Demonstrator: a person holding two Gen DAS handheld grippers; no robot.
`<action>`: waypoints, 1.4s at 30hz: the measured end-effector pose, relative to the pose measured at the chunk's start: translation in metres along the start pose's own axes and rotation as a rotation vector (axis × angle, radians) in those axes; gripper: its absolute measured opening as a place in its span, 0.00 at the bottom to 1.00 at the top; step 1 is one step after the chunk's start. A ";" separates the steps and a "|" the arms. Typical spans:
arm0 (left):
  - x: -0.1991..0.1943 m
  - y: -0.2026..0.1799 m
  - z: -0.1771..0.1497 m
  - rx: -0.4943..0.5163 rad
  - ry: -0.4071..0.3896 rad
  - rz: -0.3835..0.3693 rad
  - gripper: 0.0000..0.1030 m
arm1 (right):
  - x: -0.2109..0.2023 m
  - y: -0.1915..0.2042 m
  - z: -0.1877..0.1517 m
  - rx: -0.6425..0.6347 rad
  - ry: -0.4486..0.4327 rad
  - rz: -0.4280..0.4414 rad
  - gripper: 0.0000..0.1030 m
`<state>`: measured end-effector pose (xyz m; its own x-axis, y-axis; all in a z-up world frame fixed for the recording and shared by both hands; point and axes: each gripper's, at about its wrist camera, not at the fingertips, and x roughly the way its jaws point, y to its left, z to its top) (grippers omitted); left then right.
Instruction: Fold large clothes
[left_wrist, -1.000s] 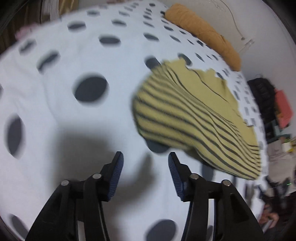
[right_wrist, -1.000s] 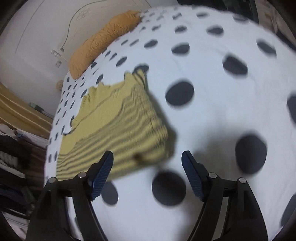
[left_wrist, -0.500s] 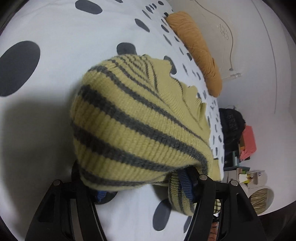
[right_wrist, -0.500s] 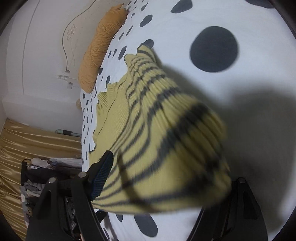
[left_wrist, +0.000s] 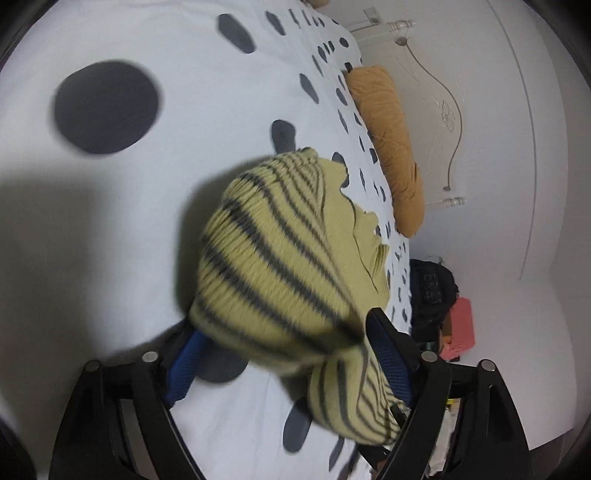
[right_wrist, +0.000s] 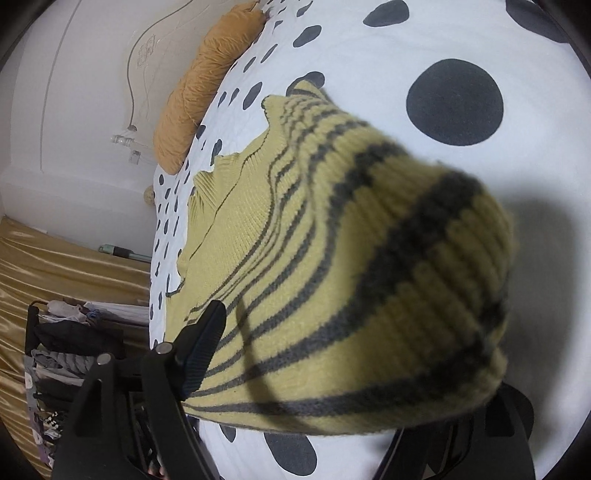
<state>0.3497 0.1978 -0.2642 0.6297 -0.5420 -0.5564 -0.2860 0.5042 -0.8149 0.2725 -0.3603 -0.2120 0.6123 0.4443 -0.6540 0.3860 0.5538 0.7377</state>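
A yellow knit sweater with dark grey stripes (left_wrist: 280, 266) lies folded on a white bedsheet with dark dots (left_wrist: 166, 206). My left gripper (left_wrist: 284, 325) is low at the sweater's near left corner. Its jaws are opening, and the thick folded edge bulges between the blue pads (left_wrist: 183, 369) without being pinched. My right gripper (right_wrist: 351, 376) straddles the sweater's (right_wrist: 332, 258) near right corner. Its jaws are opening slightly. Only its left finger (right_wrist: 201, 347) shows, and the knit hides the right one.
An orange pillow (left_wrist: 391, 147) lies along the head of the bed against a white wall. Beyond the bed edge sit a dark bag (left_wrist: 432, 291) and a red box (left_wrist: 461, 328). The right wrist view shows a gold curtain (right_wrist: 55, 269) and a black clothes rack (right_wrist: 62, 350).
Both grippers dropped and came forward from above the bare sheet to the sweater's near edge. The fold now sits between each pair of jaws. The left jaws have widened.
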 end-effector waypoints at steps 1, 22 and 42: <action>0.009 -0.005 0.005 0.017 0.000 0.052 0.83 | 0.001 0.001 0.001 -0.003 0.002 -0.013 0.75; -0.110 -0.044 -0.061 0.300 0.105 0.349 0.29 | -0.122 0.044 -0.064 -0.225 -0.022 -0.268 0.15; -0.156 -0.002 -0.110 0.251 0.189 0.213 0.27 | -0.145 0.028 -0.131 -0.309 -0.008 -0.190 0.34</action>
<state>0.1726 0.2079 -0.1938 0.4239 -0.5103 -0.7482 -0.1949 0.7554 -0.6256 0.1036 -0.3171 -0.1187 0.5556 0.3078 -0.7724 0.2679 0.8131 0.5168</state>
